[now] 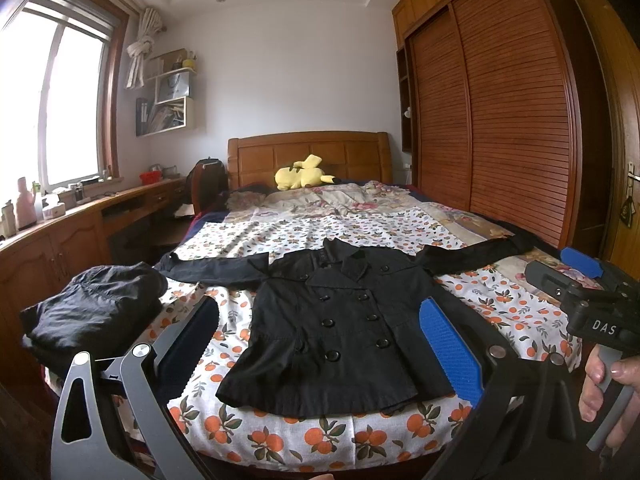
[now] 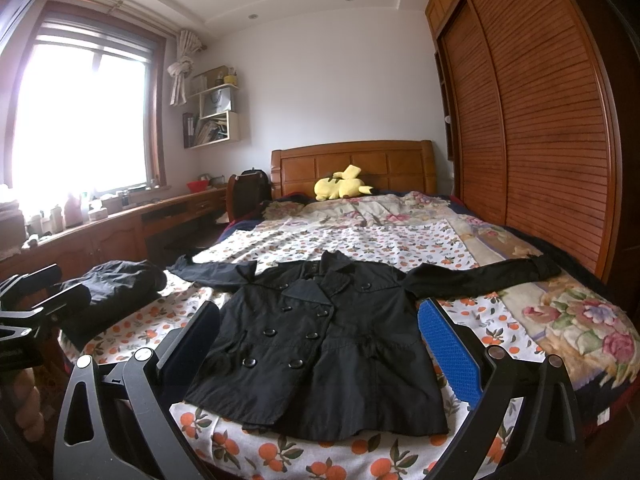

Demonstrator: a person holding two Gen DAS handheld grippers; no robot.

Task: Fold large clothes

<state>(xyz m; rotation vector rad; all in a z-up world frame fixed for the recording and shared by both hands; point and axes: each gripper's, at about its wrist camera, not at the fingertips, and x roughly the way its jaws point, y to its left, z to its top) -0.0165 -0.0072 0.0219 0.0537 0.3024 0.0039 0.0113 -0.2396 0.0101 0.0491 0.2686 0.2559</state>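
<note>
Now, both wide open: left gripper (image 1: 320, 354) and right gripper (image 2: 320, 354), holding nothing, poised over the bed's (image 2: 280, 456) near edge. Black coat (image 2: 320, 344) flat on orange-print sheet (image 1: 384, 224), sleeves outspread. Beyond, yellow plush toy (image 2: 344, 189), headboard (image 1: 308, 152), wardrobe (image 2: 540, 140) right.

- We see bright daylight pour in through the window (image 2: 80, 120), which glares white.
- Our pictures bend at the edges.
- The room stays sharp.

Both wrist views sit low at the bed's (image 1: 360, 436) foot — facing the headboard (image 2: 352, 160), sharing the coat (image 1: 340, 332).
</note>
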